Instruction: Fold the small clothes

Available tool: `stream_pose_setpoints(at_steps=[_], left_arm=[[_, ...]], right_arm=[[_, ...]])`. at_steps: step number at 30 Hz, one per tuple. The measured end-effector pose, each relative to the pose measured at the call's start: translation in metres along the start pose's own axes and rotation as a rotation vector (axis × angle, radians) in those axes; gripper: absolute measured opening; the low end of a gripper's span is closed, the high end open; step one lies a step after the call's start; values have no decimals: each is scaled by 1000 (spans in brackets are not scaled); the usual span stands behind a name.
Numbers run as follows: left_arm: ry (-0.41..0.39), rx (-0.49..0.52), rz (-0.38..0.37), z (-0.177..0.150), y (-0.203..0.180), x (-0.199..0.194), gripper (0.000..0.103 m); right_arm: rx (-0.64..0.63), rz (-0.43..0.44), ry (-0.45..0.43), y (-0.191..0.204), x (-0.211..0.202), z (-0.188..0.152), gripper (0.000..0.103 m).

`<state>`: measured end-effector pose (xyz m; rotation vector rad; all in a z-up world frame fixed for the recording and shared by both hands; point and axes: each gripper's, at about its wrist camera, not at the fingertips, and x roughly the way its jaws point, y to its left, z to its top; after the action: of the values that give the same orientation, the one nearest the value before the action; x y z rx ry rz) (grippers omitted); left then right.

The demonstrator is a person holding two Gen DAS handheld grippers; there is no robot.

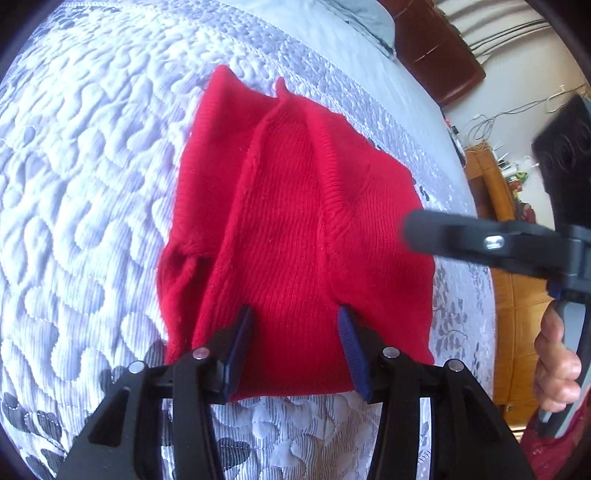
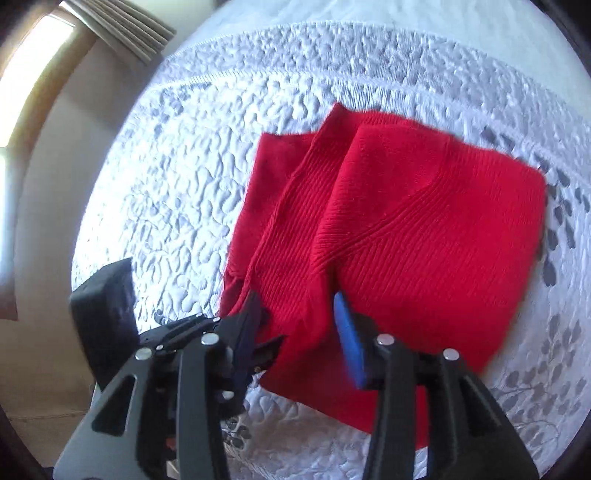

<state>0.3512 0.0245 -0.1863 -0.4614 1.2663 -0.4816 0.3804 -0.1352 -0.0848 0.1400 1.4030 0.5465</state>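
A red knit garment (image 1: 295, 229) lies folded on the quilted bedspread (image 1: 92, 184), with ribbed edges running down its middle. My left gripper (image 1: 294, 321) hovers over the garment's near edge, open, its blue pads (image 1: 351, 347) apart and only cloth showing beyond them. My right gripper (image 1: 413, 230) reaches in from the right over the garment's right side, seen side-on, with a person's hand (image 1: 557, 369) on its handle. In the right wrist view the right gripper (image 2: 297, 306) is open above the garment (image 2: 424, 221) near its lower left corner. The left gripper (image 2: 271, 345) sits just beside that corner.
The bedspread (image 2: 221, 147) extends around the garment on all sides. Its right edge drops toward wooden furniture (image 1: 495, 258) and a brown padded piece (image 1: 436, 48). A window with a pleated curtain (image 2: 122, 29) is beyond the bed's far left.
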Motion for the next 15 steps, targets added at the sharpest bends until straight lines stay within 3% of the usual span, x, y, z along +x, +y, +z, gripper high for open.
stream_pose_setpoints(at_steps=[5,9,15], left_arm=[[16,-28,-96,-3,0,-7,49],[34,-19,-83,-7,-13,-9,49],[15,-12,-75,0,-33,-22,54]], right_arm=[[6,-35,-47,-33,-37,-22,47],[35,-86,-20,-62,-34,-43,47],[71,-58,9,-88,-24,-66,47]])
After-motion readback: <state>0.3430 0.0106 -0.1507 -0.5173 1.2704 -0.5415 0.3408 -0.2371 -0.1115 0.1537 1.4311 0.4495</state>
